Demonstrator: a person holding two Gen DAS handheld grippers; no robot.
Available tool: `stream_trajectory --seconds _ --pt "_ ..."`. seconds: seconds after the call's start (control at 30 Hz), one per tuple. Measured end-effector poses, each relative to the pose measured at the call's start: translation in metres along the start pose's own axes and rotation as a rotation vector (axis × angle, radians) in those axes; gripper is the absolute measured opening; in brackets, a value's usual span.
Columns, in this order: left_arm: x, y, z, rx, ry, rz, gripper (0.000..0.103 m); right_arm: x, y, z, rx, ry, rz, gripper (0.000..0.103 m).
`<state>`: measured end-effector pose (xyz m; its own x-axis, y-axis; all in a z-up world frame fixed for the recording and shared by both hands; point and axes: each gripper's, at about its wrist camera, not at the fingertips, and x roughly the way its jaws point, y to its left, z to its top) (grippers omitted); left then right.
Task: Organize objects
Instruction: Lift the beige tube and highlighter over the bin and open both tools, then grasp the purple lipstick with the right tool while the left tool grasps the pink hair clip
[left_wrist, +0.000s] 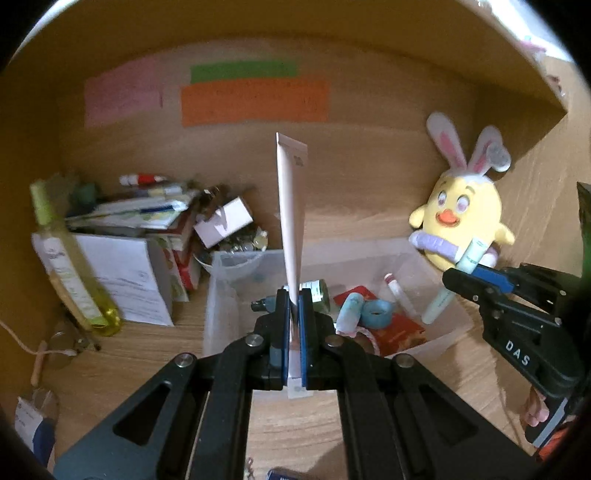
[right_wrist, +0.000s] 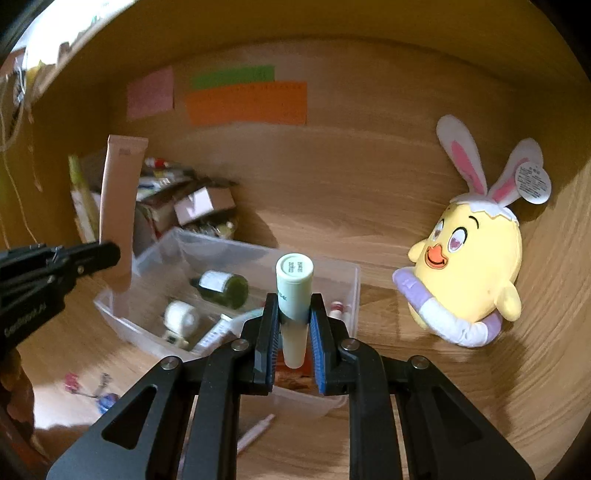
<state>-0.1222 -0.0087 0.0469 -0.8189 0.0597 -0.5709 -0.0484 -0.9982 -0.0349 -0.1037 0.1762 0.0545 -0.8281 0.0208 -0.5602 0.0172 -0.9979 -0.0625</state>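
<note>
Above the clear plastic bin (left_wrist: 221, 295): left claw (left_wrist: 294, 314) clamped on a flat pink tube (left_wrist: 291, 206), right claw (right_wrist: 293, 325) clamped on a mint tube (right_wrist: 293, 291). Both lifted; bottles remain binned, sorting appears barely begun.

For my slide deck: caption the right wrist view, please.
Right gripper clamps a mint-green tube above the clear bin, plush chick beside.

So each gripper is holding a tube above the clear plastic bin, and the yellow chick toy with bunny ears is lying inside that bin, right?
Not quite. The chick toy sits outside the bin, leaning against the wooden wall, as the right wrist view shows. The rest holds.
</note>
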Motion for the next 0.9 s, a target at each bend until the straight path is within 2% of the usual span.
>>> stream_trajectory --seconds 0.13,0.27,0.47,0.53,0.67,0.73,0.8,0.9 --pt "0.022 0.000 -0.002 0.006 0.054 -0.007 0.003 0.025 0.005 -0.002 -0.029 0.060 -0.011 0.014" --pt "0.032 -0.003 -0.005 0.017 0.110 -0.041 0.003 0.042 0.015 -0.003 -0.048 0.107 0.027 0.016" --pt "0.010 -0.009 -0.008 0.060 0.081 -0.054 0.010 0.040 0.022 0.003 -0.029 0.118 0.115 0.028" --pt "0.003 -0.007 -0.008 0.061 0.072 -0.056 0.015 0.036 0.022 0.002 -0.024 0.117 0.123 0.028" --pt "-0.011 -0.003 -0.011 0.050 0.067 -0.073 0.031 0.030 0.021 0.000 -0.007 0.127 0.153 0.028" --pt "-0.018 -0.002 -0.013 0.052 0.064 -0.070 0.034 0.022 0.021 -0.002 -0.006 0.123 0.162 0.028" --pt "-0.024 -0.001 -0.017 0.054 0.059 -0.064 0.043 0.014 0.022 -0.004 -0.008 0.117 0.168 0.028" --pt "-0.032 0.002 -0.024 0.054 0.056 -0.058 0.051 0.005 0.023 -0.006 -0.006 0.110 0.180 0.033"
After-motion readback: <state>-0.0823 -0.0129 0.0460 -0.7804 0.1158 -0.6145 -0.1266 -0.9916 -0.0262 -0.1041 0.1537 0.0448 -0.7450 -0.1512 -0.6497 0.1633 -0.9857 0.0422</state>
